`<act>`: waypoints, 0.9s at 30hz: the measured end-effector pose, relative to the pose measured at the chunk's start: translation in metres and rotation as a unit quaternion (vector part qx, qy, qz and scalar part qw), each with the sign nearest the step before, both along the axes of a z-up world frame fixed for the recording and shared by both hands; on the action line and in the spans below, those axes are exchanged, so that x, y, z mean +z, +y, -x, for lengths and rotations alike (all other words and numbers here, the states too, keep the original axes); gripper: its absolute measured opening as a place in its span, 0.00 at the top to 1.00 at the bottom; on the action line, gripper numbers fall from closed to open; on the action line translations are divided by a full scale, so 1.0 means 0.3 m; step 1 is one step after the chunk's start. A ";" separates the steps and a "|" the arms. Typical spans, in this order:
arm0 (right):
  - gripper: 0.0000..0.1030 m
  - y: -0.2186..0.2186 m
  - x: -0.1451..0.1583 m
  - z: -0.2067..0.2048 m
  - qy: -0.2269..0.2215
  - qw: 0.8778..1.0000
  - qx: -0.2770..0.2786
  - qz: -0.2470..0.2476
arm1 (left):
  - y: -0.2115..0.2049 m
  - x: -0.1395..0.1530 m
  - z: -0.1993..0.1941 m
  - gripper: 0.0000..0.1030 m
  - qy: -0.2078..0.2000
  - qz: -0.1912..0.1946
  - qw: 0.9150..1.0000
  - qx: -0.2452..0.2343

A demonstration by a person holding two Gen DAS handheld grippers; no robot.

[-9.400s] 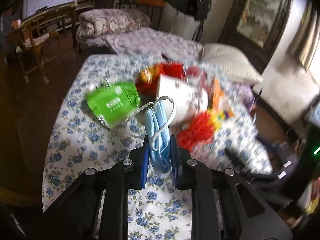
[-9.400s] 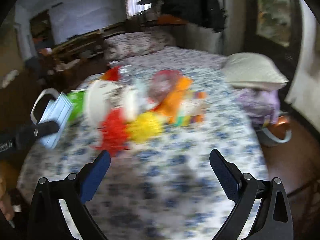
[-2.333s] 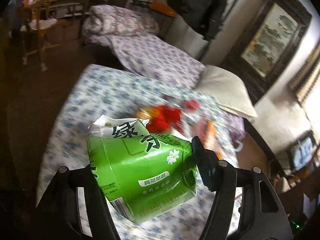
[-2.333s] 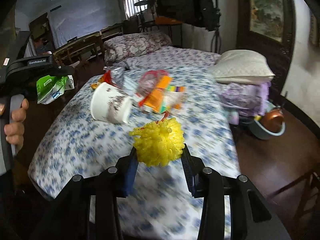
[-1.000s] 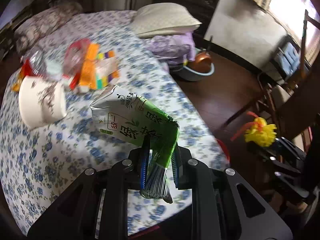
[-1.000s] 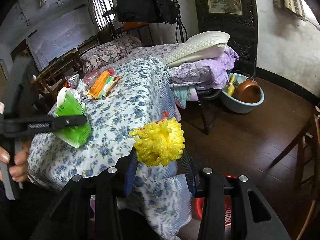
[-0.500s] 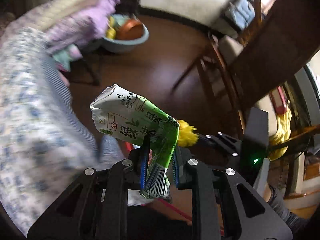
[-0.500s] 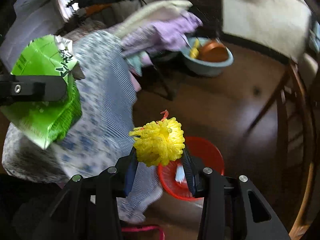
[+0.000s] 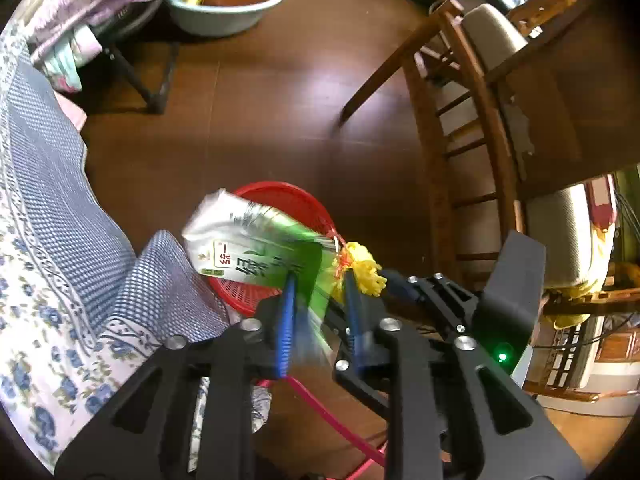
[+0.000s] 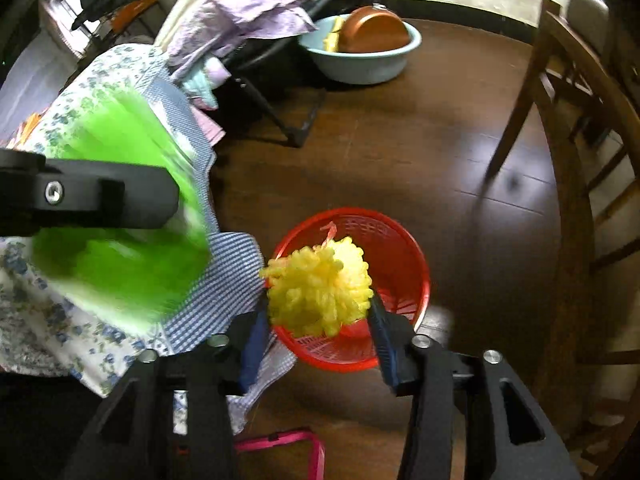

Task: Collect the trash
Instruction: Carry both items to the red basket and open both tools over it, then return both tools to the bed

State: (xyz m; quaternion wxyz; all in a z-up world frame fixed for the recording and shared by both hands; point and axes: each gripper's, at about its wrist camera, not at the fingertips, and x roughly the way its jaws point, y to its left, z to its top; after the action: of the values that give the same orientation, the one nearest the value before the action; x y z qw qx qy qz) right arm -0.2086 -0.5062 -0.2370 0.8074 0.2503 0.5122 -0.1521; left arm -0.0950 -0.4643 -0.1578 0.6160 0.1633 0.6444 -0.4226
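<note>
Dark brown wooden floorboards (image 9: 280,112) fill the background, with a round red plastic mesh basket (image 10: 400,248) standing beside the hanging blue-flowered tablecloth (image 9: 48,240). We hold our left gripper (image 9: 318,284) above the basket; its jaws look parted around the blurred green and white drink carton (image 9: 256,252), and we cannot tell whether they pinch it. Our right gripper (image 10: 318,312) has its blue fingers pressed against the fluffy yellow pom-pom ball (image 10: 320,288), over the basket's near rim.
</note>
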 end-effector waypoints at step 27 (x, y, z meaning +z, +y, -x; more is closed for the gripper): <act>0.10 0.075 0.380 -0.095 -0.059 0.995 -0.032 0.075 | 0.468 0.497 -0.134 0.24 -0.172 0.124 0.965 0.154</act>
State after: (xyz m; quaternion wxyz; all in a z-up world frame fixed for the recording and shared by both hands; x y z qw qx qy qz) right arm -0.1801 -0.4838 -0.1230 0.8472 0.2141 0.4428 -0.2010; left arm -0.0546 -0.3240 -0.0086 0.7906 0.0542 0.4888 -0.3648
